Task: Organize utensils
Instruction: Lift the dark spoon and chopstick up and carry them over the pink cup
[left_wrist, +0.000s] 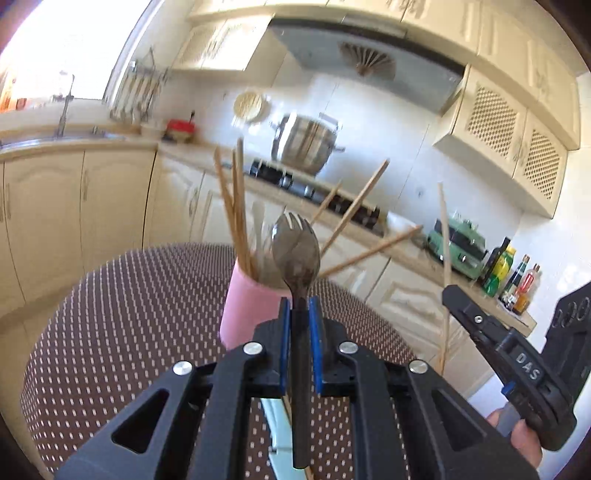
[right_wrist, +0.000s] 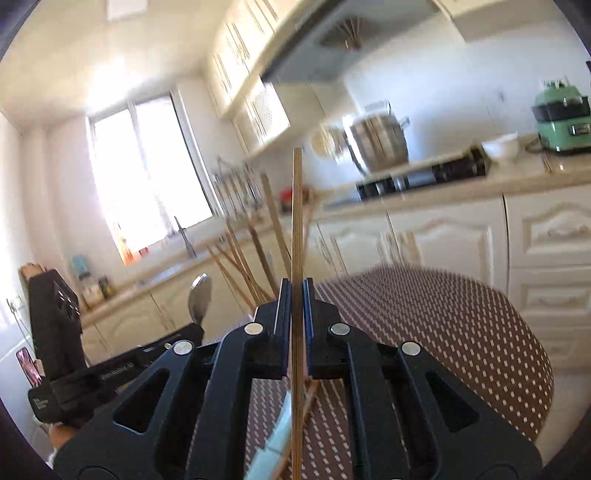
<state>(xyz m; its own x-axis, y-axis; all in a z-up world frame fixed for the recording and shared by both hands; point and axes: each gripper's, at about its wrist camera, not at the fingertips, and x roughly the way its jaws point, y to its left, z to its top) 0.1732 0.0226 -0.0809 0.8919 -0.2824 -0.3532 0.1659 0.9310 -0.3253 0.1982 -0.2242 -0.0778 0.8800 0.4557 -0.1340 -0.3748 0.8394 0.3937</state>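
Blue pads of the left gripper (left_wrist: 300, 312) are seen pressed against the dark handle of a grey metal spork (left_wrist: 295, 245), which is held upright between the nearly closed jaws, its notched bowl rising just above the fingertips. Below the jaws, a pale blue flat object (left_wrist: 282, 435) is glimpsed on the brown tablecloth with white dashes (left_wrist: 122, 314); what it is cannot be told. Just beyond the fingertips and slightly to their left, a pink cylindrical cup (left_wrist: 247, 310) is stood on the cloth, and a bundle of thin wooden chopsticks (left_wrist: 236, 206) is fanned out of it. To the right of this claw, the right gripper (right_wrist: 296, 295) is seen closed on a single long wooden chopstick (right_wrist: 296, 221), which is held upright and runs on below the jaws. In the right wrist view the spork's bowl appears to the left of that claw, with the other sticks just beyond its fingertips. Farther off, a steel stockpot (left_wrist: 304, 144) is set on a black stove (left_wrist: 314, 192), and a mint green appliance (left_wrist: 458, 247) and some bottles (left_wrist: 513, 277) are ranged along the counter to the right.
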